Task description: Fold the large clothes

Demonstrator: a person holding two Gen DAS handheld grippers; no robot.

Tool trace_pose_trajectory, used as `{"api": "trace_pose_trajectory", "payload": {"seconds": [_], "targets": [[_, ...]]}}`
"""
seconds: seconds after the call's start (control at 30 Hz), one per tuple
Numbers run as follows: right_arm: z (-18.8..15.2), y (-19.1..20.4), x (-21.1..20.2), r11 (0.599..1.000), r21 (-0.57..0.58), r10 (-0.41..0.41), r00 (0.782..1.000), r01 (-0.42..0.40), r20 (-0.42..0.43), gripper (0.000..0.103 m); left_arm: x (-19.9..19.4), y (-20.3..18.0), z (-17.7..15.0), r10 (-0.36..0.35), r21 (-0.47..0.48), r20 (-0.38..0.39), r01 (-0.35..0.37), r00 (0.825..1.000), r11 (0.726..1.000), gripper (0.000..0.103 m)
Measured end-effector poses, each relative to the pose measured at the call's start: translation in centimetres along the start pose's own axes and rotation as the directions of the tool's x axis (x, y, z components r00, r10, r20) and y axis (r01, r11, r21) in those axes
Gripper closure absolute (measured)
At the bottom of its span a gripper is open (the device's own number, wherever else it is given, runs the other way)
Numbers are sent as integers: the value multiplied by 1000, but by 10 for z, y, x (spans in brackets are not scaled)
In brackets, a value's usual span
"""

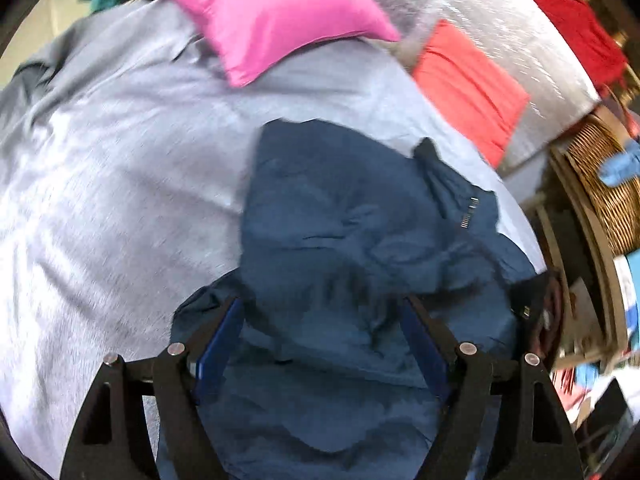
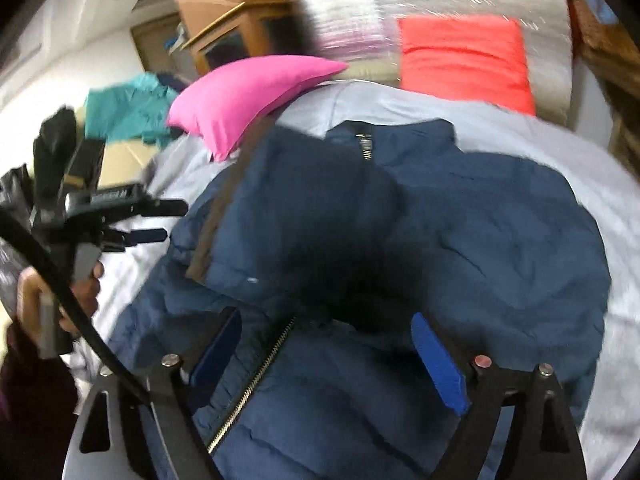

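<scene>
lying mid-frame on the grey sheet (image 2: 460, 120), the navy puffer jacket (image 2: 500, 232) looked soft, bulky, slippery; both grippers (image 1: 324, 320) (image 2: 328, 340) gaped, unloaded; hem suited gripping.

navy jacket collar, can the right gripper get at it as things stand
Probably yes. The right gripper is open above the navy jacket, and the collar lies straight ahead with only jacket fabric between. The pink pillow sits off to the side.

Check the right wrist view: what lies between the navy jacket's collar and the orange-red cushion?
Only bare grey bedsheet separates the navy jacket collar from the orange-red cushion; the right wrist view shows it.
</scene>
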State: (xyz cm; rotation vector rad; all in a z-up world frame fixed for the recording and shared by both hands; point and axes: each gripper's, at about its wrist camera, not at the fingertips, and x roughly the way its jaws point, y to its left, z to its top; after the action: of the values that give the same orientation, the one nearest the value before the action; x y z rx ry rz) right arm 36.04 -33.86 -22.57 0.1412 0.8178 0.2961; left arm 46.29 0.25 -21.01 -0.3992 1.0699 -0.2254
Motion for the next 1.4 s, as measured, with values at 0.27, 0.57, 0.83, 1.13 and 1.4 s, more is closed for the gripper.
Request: {"api": "trace_pose_trajectory", "payload": {"seconds": [0.27, 0.57, 0.83, 1.13, 1.4], "targets": [[13, -55, -17, 938, 347, -57, 979, -16, 198, 14, 18, -5, -7, 69, 33, -45, -67, 997, 997, 22], [-12, -134, 10, 715, 669, 86, 975, -203, 204, 27, 27, -12, -9, 101, 80, -46, -97, 994, 992, 22], [-15, -146, -5, 662, 718, 34, 966, -213, 255, 91, 24, -14, -6, 109, 87, -21, -107, 994, 990, 22], [-14, -167, 7, 710, 704, -130, 986, 22, 100, 84, 38, -36, -17, 219, 240, -7, -211, 976, 948, 21], [-9, -182, -60, 688, 726, -262, 938, 15, 228, 31, 30, -16, -7, 161, 153, -34, -155, 986, 976, 21]]}}
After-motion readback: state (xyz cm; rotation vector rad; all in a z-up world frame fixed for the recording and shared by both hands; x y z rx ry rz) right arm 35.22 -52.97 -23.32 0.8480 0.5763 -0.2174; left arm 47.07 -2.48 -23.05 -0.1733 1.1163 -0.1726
